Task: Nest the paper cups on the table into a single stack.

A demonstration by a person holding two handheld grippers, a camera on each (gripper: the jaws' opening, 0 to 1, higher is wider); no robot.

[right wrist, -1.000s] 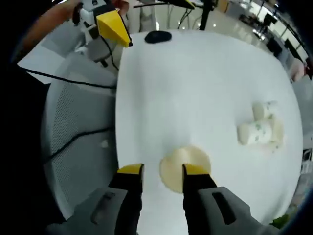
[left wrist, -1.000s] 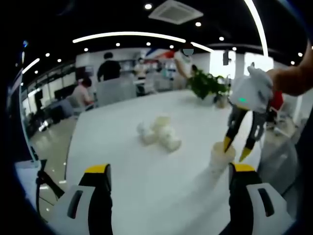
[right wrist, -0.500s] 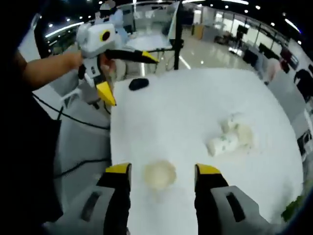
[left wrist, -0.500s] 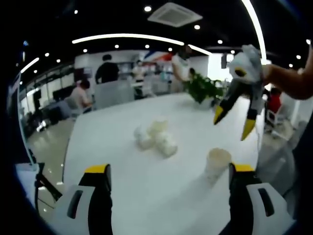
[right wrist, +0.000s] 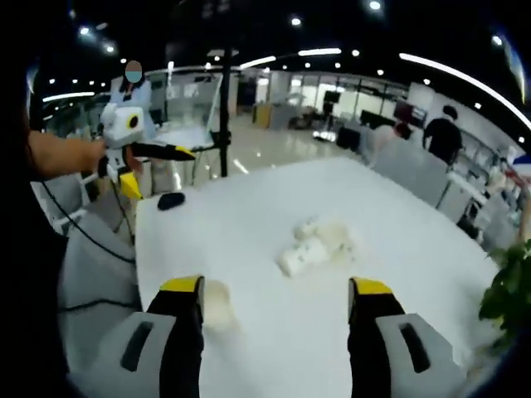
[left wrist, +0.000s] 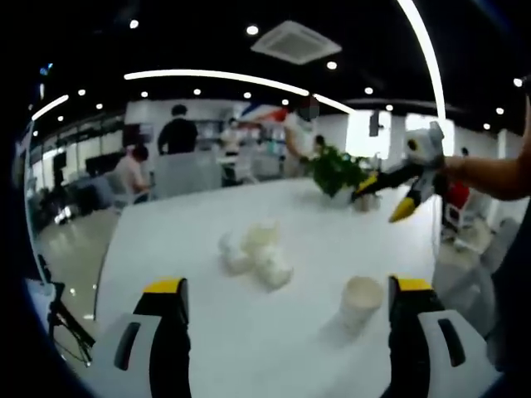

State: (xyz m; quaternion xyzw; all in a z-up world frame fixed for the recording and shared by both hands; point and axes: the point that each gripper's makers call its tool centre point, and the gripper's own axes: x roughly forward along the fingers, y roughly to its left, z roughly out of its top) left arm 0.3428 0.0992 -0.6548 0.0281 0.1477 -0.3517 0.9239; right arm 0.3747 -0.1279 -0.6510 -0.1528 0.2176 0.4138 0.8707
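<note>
An upright paper cup, mouth up and long axis vertical, is seen standing alone near the worktop edge, just inside the right jaw of the left gripper, whose jaws are spread wide and hold nothing. Farther on, mid-worktop, a cluster of cups is seen lying tipped on their sides, axes pointing various ways. The right gripper is likewise held wide apart and empty.

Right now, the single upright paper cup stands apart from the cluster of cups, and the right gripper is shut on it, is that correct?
Not quite. The upright cup does stand apart from the cluster, but the right gripper is open and empty, held above the table, as the left gripper view shows.
</note>
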